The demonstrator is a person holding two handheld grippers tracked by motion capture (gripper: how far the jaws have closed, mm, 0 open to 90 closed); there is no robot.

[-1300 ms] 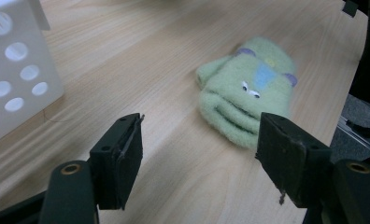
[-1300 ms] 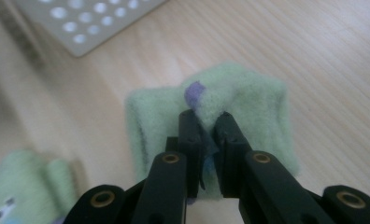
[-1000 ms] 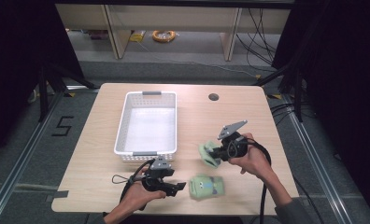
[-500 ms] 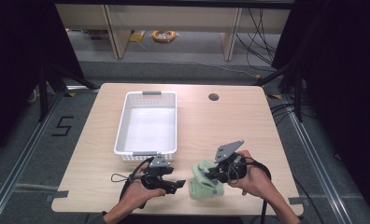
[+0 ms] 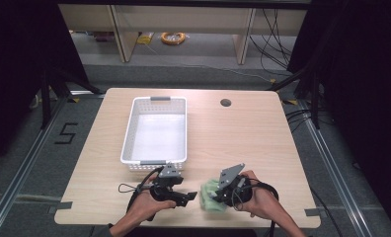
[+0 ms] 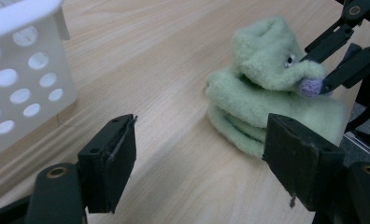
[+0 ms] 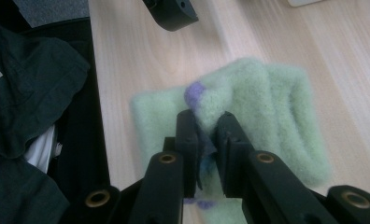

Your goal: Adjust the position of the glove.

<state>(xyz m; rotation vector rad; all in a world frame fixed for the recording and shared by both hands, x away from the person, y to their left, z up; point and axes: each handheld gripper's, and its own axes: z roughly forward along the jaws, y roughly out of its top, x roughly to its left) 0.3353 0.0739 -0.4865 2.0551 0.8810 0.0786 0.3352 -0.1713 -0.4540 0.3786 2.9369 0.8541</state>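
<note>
Pale wooden bench point(image 5: 262, 143), white basket point(image 5: 156, 129) empty; the right gripper point(image 7: 205, 122) pinches a soft, light green fleece sock point(image 7: 262, 126) by a raised fold, left gripper point(image 6: 199, 154) fingers open beside it

The high view is evenly lit from above: the pale wooden worktop point(image 5: 243, 133) is bright while the frame's left and right edges fall into near-black. Shadows are soft and short. In the left gripper view the near black jaws are blurred, and the fuzzy light-green knitted cloth point(image 6: 267, 93) is fairly sharp. The right gripper view is dimmer at lower left, with the jaws soft and faint glare upper right.
</note>
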